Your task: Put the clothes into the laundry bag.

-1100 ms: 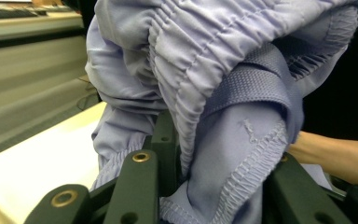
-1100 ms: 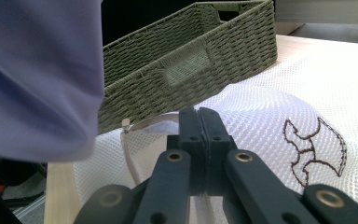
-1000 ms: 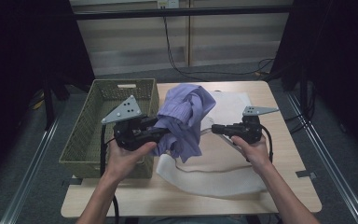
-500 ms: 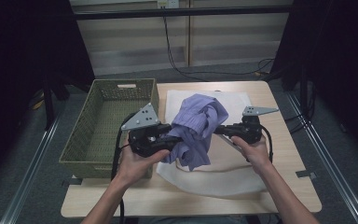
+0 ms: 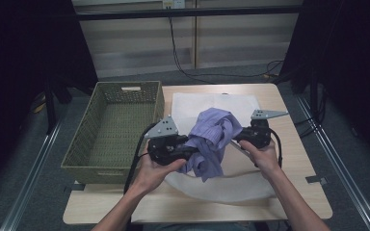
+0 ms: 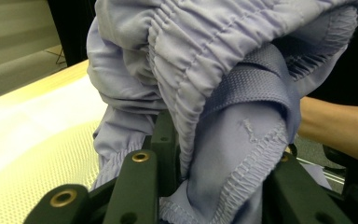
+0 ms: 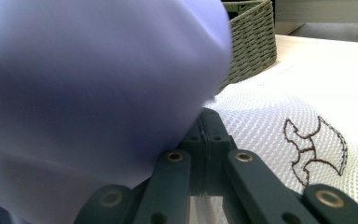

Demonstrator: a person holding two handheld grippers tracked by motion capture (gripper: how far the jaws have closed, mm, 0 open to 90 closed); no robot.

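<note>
Nearest me, my left gripper [image 5: 189, 153] has its jaws pinched on the elastic waistband edge of the crumpled lilac fabric garment [image 5: 213, 139]; in the left gripper view the gathered seam [image 6: 200, 93] runs down between the black jaws. My right gripper [image 5: 237, 140] has its jaws pressed together at the garment's other side; in the right gripper view the cloth [image 7: 93, 93] is blurred, so I believe a fold is caught in them but cannot be sure. The garment hangs bunched between the two grippers, just above the white mesh sheet [image 5: 192, 103] spread on the pale wooden table [image 5: 298, 159]. Beyond my left hand [image 5: 154, 171], the olive woven rectangular basket [image 5: 111, 132] sits at the table's left edge.
</note>
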